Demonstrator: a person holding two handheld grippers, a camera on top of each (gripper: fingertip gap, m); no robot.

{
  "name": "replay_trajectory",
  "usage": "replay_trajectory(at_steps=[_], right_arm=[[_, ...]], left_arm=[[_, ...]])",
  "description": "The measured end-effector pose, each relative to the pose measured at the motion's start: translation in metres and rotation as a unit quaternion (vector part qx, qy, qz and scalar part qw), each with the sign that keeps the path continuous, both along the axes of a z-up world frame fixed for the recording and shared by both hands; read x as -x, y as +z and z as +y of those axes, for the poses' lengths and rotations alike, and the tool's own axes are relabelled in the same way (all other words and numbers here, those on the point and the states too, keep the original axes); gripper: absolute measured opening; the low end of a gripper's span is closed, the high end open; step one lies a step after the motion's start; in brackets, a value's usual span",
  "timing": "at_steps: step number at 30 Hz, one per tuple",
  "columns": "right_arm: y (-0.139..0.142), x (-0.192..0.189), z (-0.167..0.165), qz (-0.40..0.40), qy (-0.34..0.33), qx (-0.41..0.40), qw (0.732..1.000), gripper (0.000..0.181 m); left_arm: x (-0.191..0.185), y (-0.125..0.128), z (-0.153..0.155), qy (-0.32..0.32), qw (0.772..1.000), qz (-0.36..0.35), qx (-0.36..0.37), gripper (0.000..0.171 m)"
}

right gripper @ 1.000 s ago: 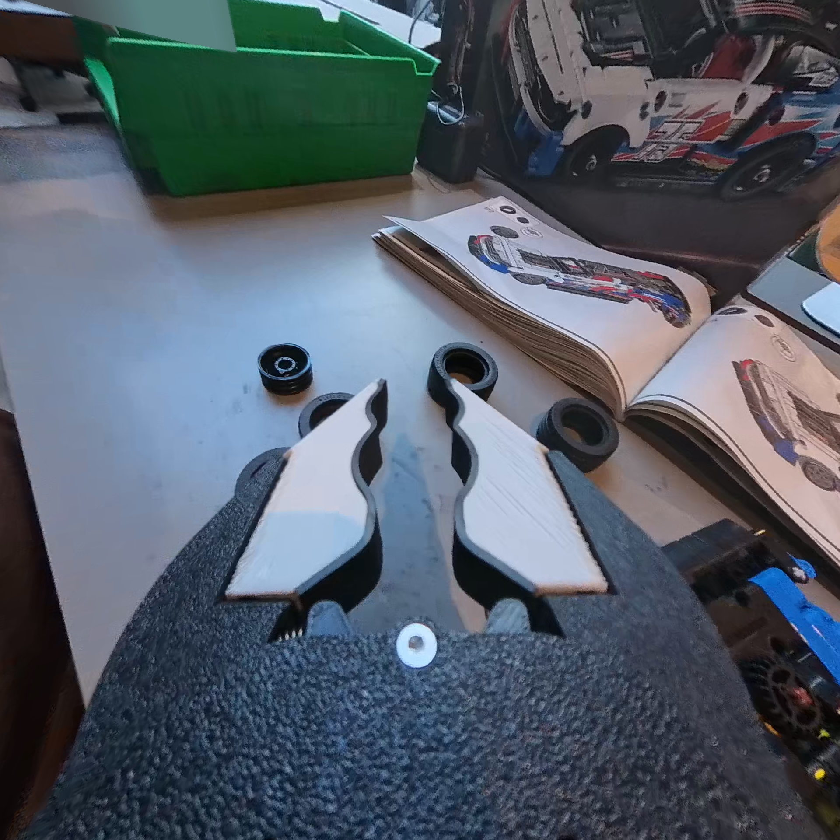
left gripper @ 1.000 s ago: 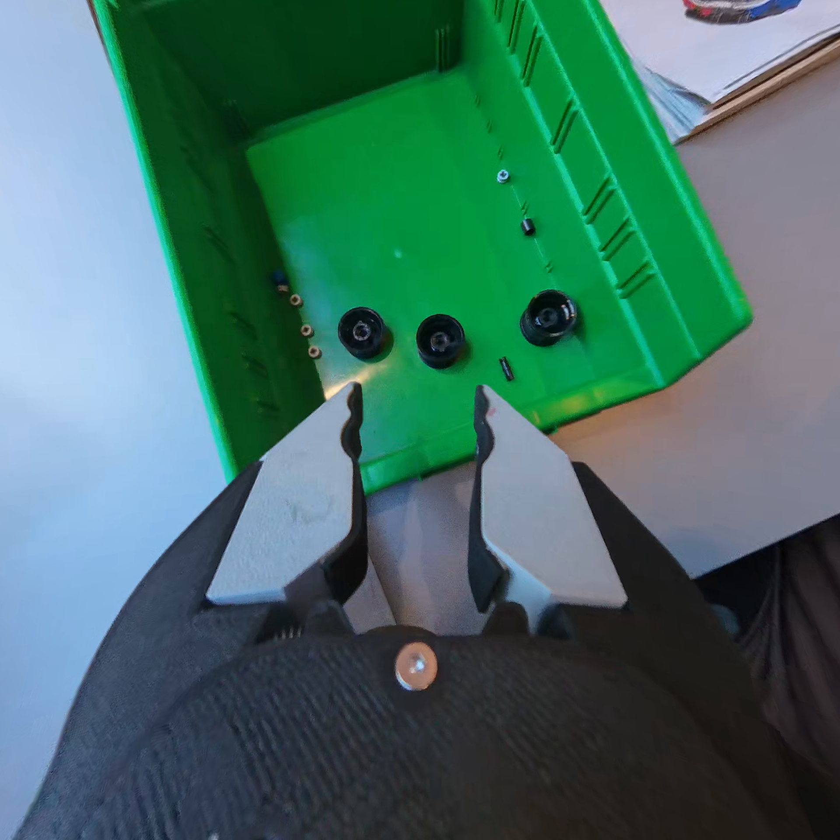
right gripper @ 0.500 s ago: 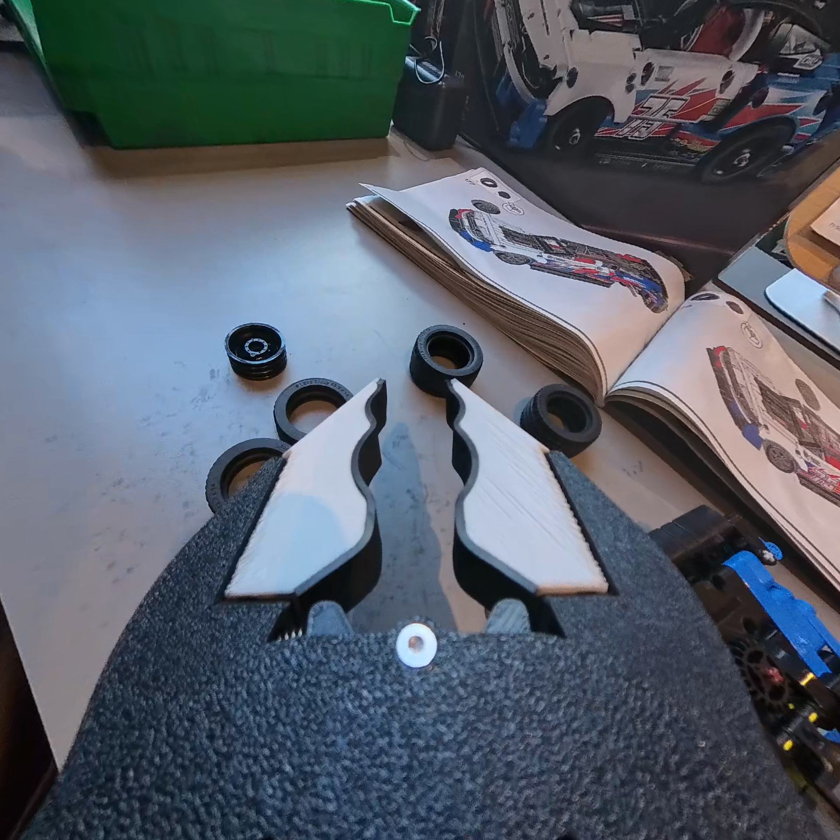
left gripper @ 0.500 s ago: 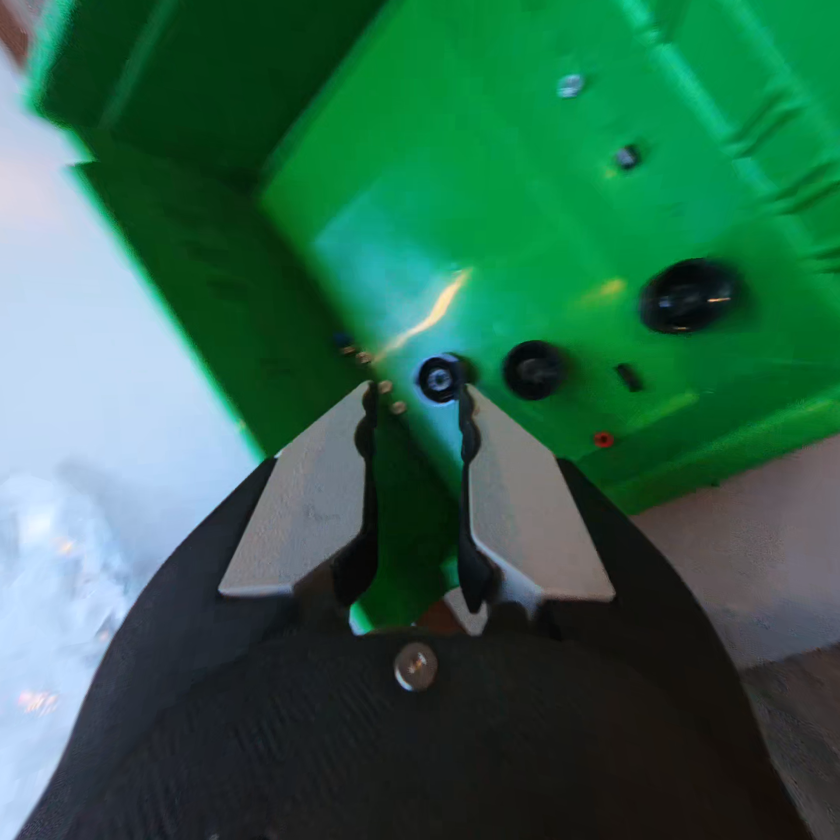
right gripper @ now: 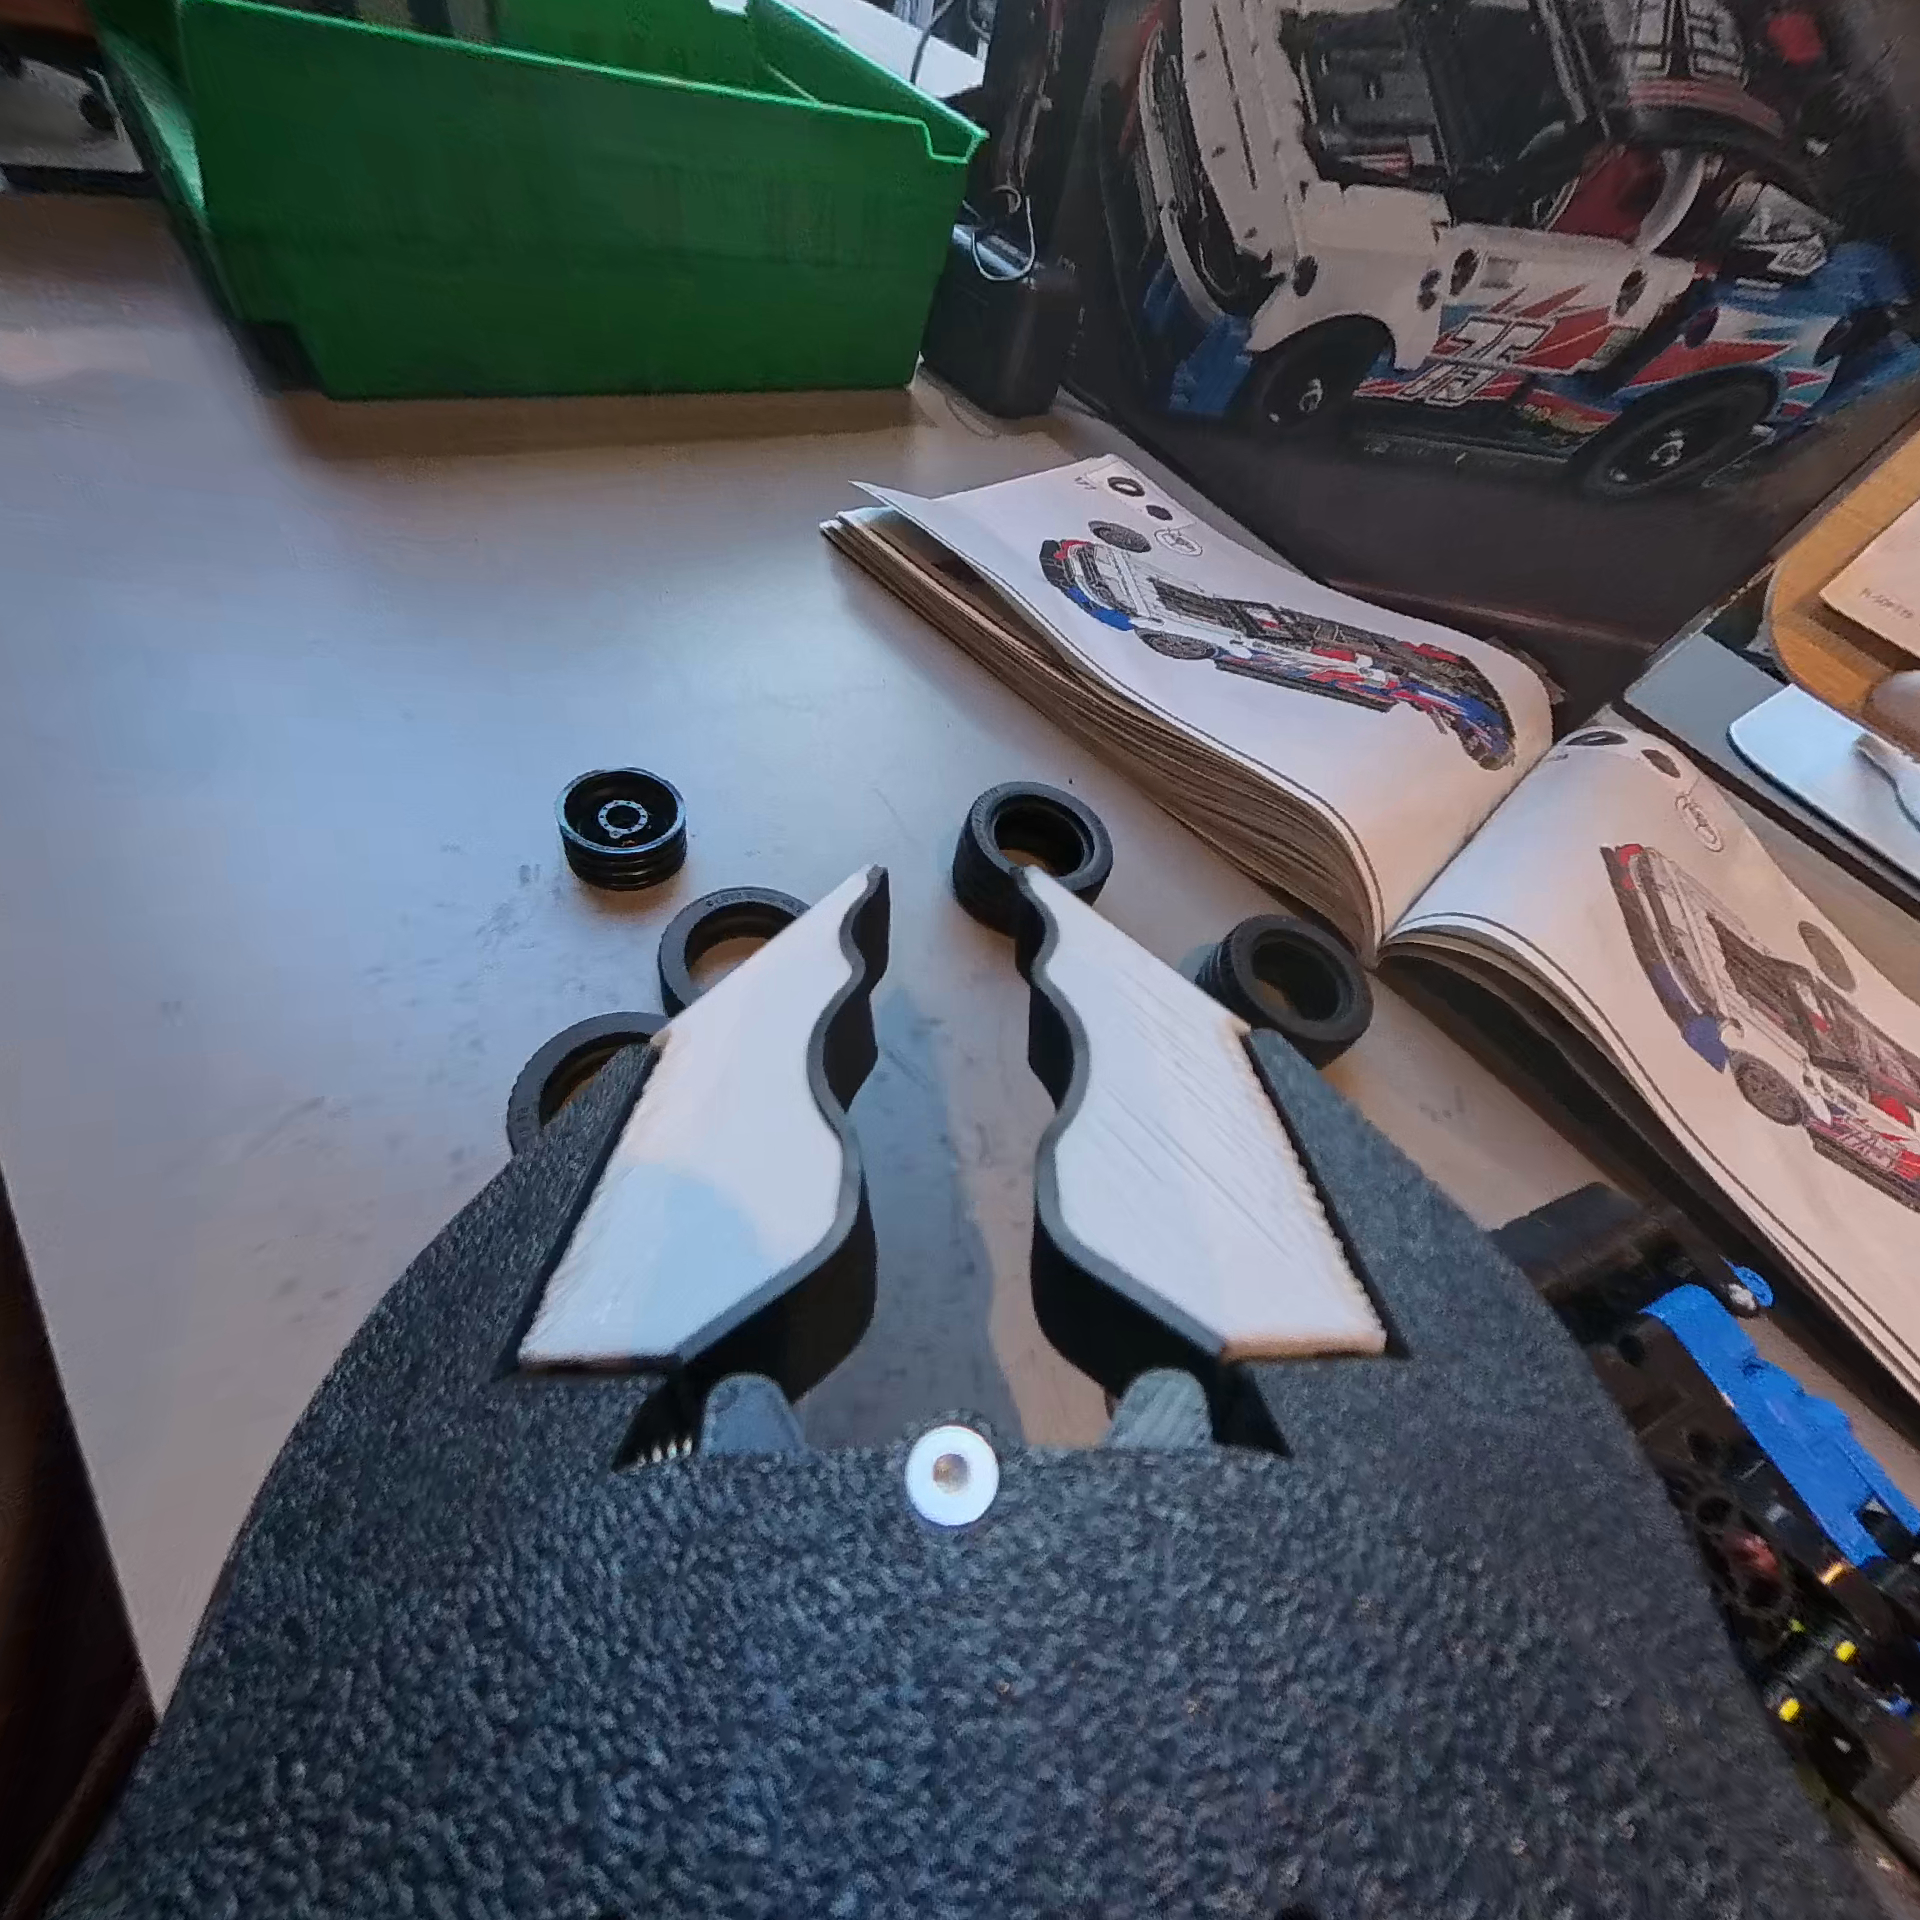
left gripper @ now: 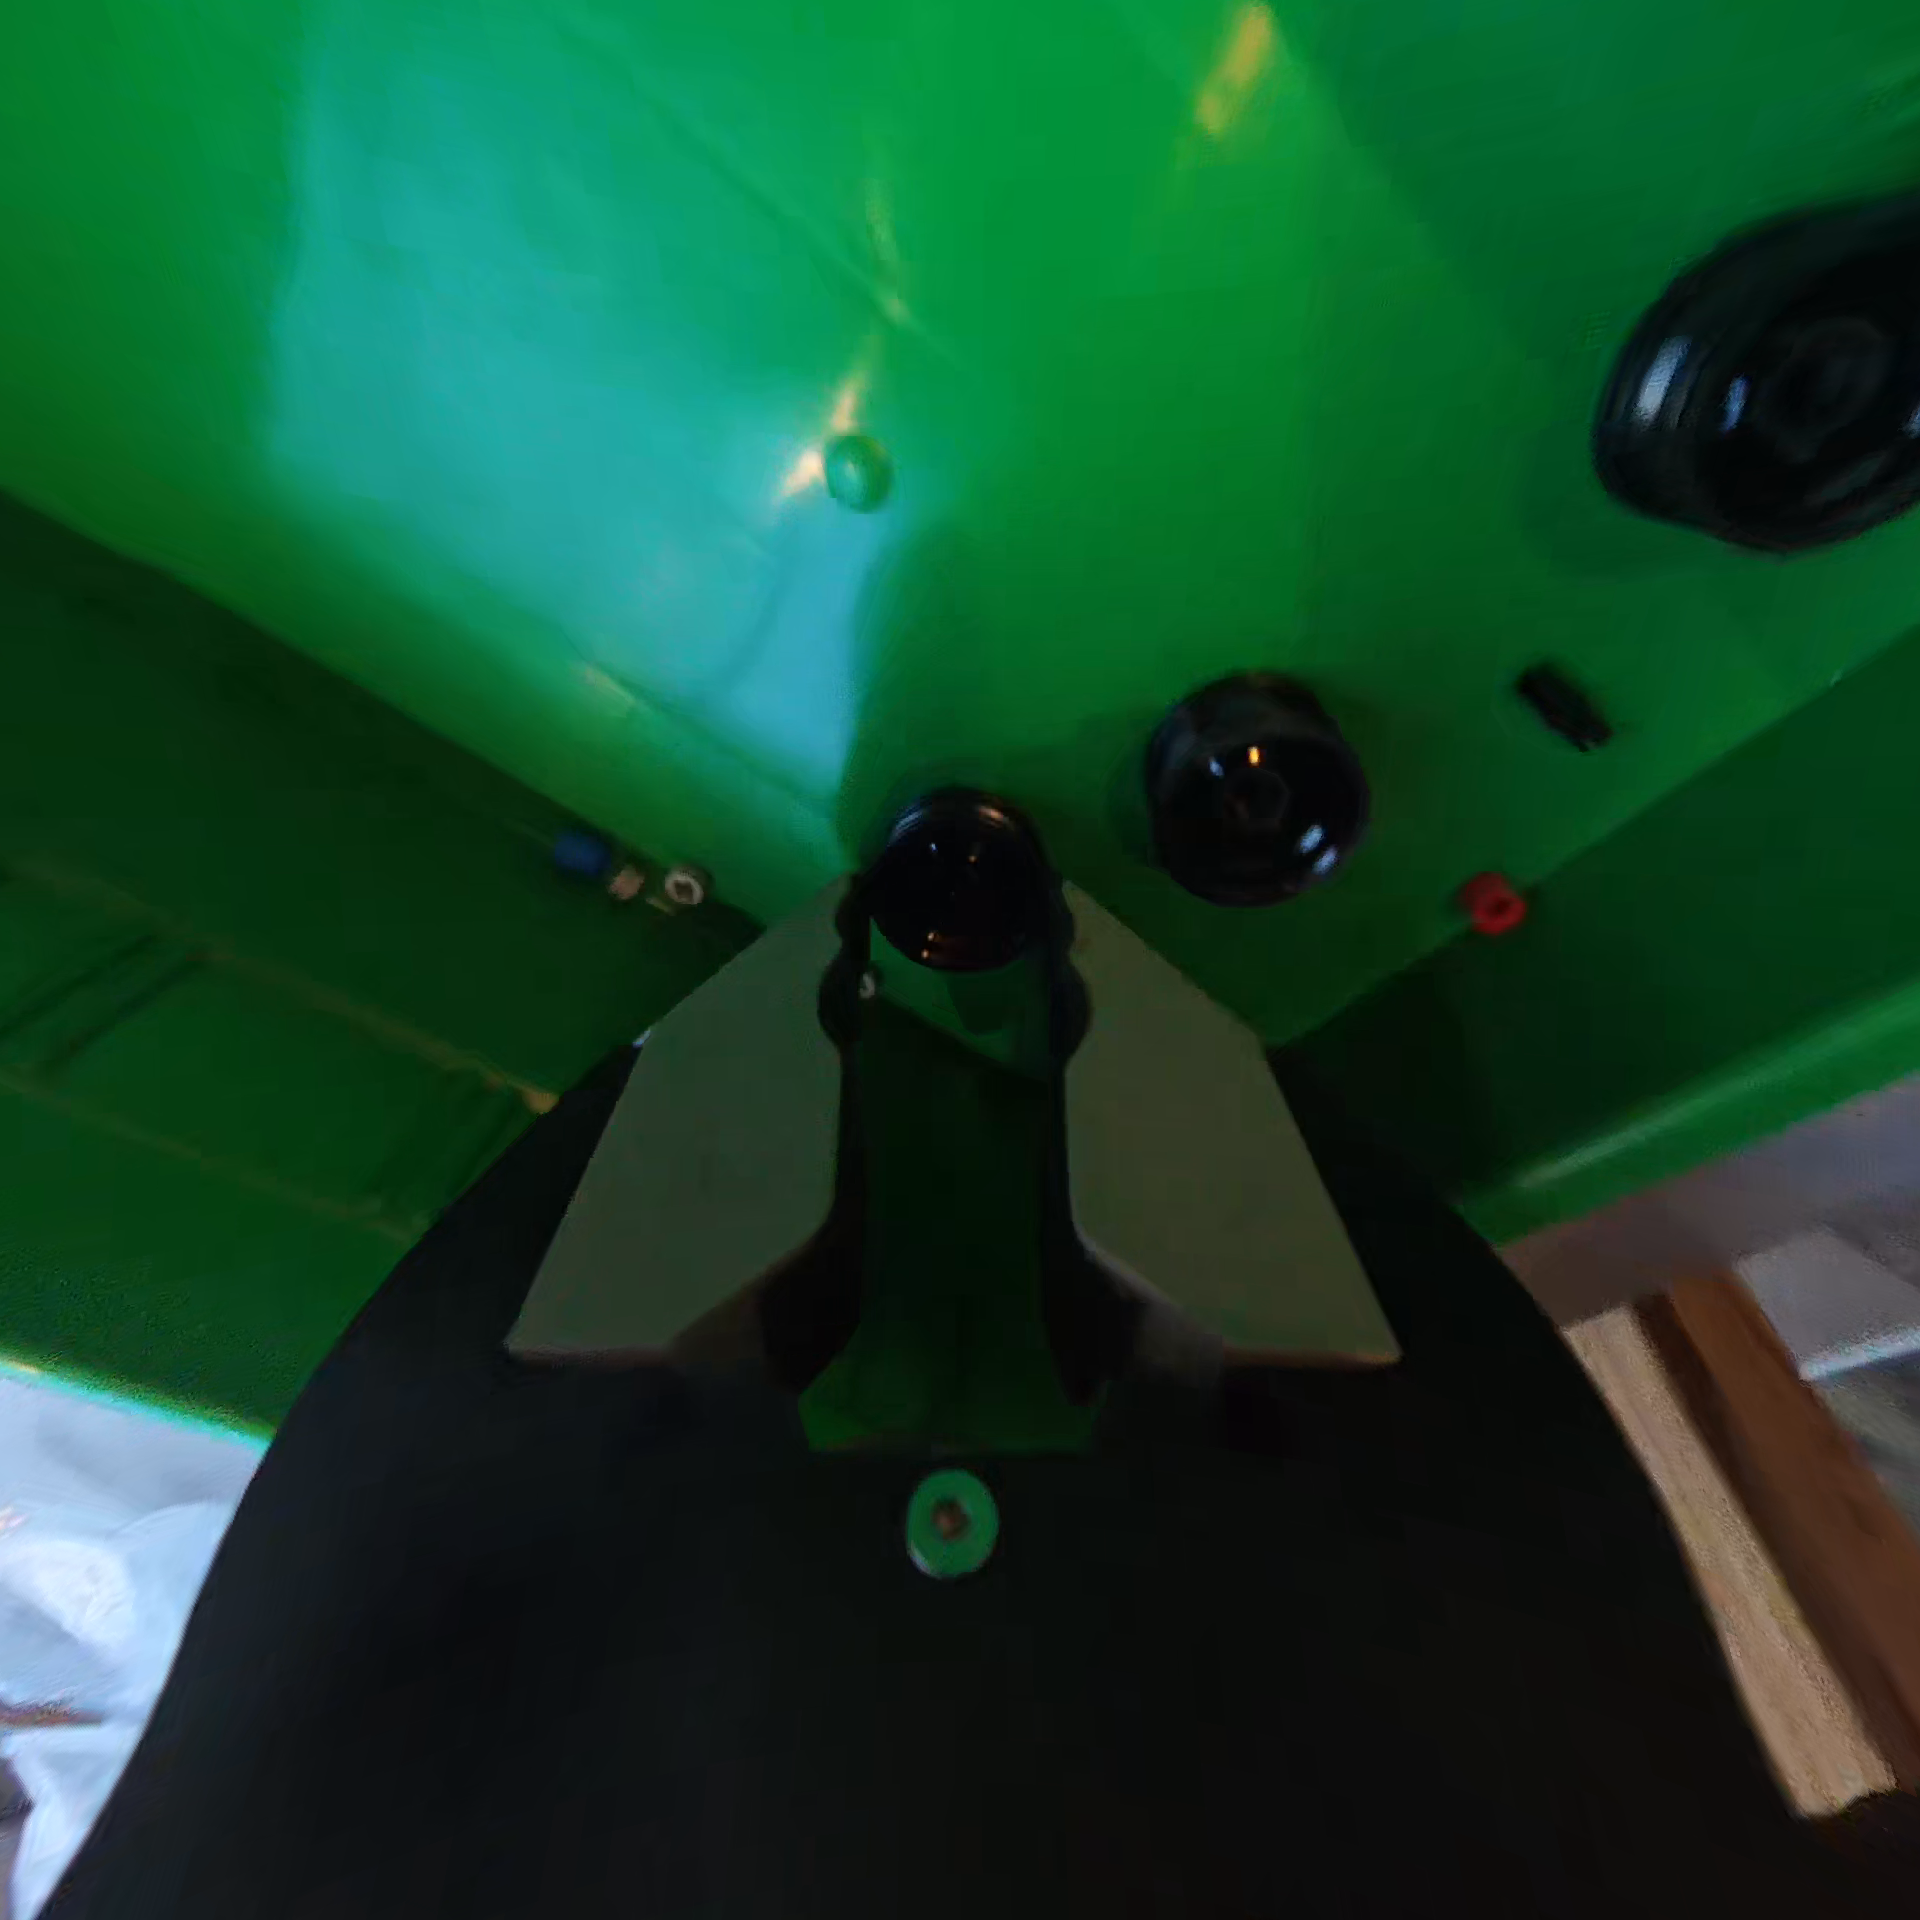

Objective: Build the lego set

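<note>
My left gripper (left gripper: 956, 920) is down inside the green bin (left gripper: 520, 312). Its two fingertips press against both sides of a black wheel hub (left gripper: 956, 878) that rests on the bin floor. Two more black hubs (left gripper: 1257, 790) (left gripper: 1766, 384) lie to the right of it. My right gripper (right gripper: 956, 894) is open and empty, low over the table. Black tyres lie around its tips: one just ahead (right gripper: 1034, 847), one to the right (right gripper: 1288, 982), two to the left (right gripper: 732, 930) (right gripper: 571, 1070). Another black hub (right gripper: 623, 826) stands farther left.
Small pieces lie in the bin: a black pin (left gripper: 1564, 707), a red one (left gripper: 1491, 902), a blue one (left gripper: 580, 852). The right wrist view shows an open instruction booklet (right gripper: 1247, 675), the green bin (right gripper: 571, 239), the set's box (right gripper: 1455, 208) and a part-built blue and black model (right gripper: 1766, 1455). The gap from one gripper's tips to the other's is roughly 45 centimeters. My right tips are about 40 centimeters from the black pin (left gripper: 1564, 707), my left tips only 8 centimeters.
My left gripper has dropped into the bin, narrowed its jaws and closed around the leftmost hub. My right gripper has shifted only slightly over the tyres and stays open.
</note>
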State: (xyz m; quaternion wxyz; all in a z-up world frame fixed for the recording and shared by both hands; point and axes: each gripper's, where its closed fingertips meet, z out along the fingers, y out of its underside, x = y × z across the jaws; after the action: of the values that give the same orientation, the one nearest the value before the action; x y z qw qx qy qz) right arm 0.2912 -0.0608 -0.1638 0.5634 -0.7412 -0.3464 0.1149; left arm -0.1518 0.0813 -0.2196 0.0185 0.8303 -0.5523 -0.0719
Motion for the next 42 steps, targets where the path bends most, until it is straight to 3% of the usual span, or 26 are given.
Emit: replay_trajectory(at_steps=[4,7,9,11,13,15,17,19,21,25,30,33,37,42], right_arm=[[0.006,0.002,-0.004,0.007,0.010,-0.014,1.000,0.020],[0.010,0.004,-0.014,0.031,0.025,-0.006,0.999,0.019],[0.007,0.003,-0.025,0.046,0.036,0.019,0.998,0.022],[0.007,0.000,-0.036,0.054,0.043,0.028,0.997,0.024],[0.007,0.000,-0.049,0.063,0.059,0.043,0.995,0.026],[0.008,0.003,-0.063,0.082,0.080,0.061,0.991,0.028],[0.010,0.004,-0.075,0.090,0.101,0.073,0.988,0.033],[0.008,0.003,-0.085,0.072,0.115,0.087,0.987,0.035],[0.007,0.000,-0.093,0.059,0.124,0.090,0.987,0.035],[-0.005,-0.012,-0.096,0.036,0.108,0.104,0.988,0.032],[-0.028,-0.026,-0.093,-0.004,0.106,0.135,0.985,0.033],[-0.041,-0.030,-0.093,-0.029,0.105,0.170,0.979,0.027],[-0.048,-0.033,-0.091,-0.056,0.100,0.179,0.977,0.031],[-0.045,-0.030,-0.086,-0.072,0.105,0.168,0.977,0.041]], left_arm=[[0.003,0.006,0.009,0.027,0.999,0.012,-0.016,0.031],[0.001,0.049,0.023,0.083,0.990,-0.008,-0.111,0.031],[-0.048,0.096,0.011,0.097,0.974,-0.123,-0.165,0.030],[-0.130,0.137,-0.032,0.028,0.952,-0.248,-0.175,0.030],[-0.218,0.148,-0.087,-0.064,0.930,-0.322,-0.165,0.030],[-0.303,0.128,-0.144,-0.136,0.904,-0.387,-0.122,0.030],[-0.363,0.087,-0.185,-0.163,0.893,-0.414,-0.069,0.030],[-0.391,0.037,-0.208,-0.179,0.910,-0.373,-0.035,0.031],[-0.402,0.011,-0.211,-0.183,0.927,-0.322,-0.049,0.030],[-0.434,0.019,-0.231,-0.206,0.915,-0.347,-0.022,0.030],[-0.460,0.006,-0.227,-0.229,0.924,-0.307,-0.009,0.030],[-0.459,-0.008,-0.229,-0.244,0.929,-0.277,-0.006,0.049],[-0.453,0.005,-0.232,-0.263,0.920,-0.290,-0.032,0.051],[-0.418,0.019,-0.215,-0.239,0.921,-0.301,-0.062,0.051]])
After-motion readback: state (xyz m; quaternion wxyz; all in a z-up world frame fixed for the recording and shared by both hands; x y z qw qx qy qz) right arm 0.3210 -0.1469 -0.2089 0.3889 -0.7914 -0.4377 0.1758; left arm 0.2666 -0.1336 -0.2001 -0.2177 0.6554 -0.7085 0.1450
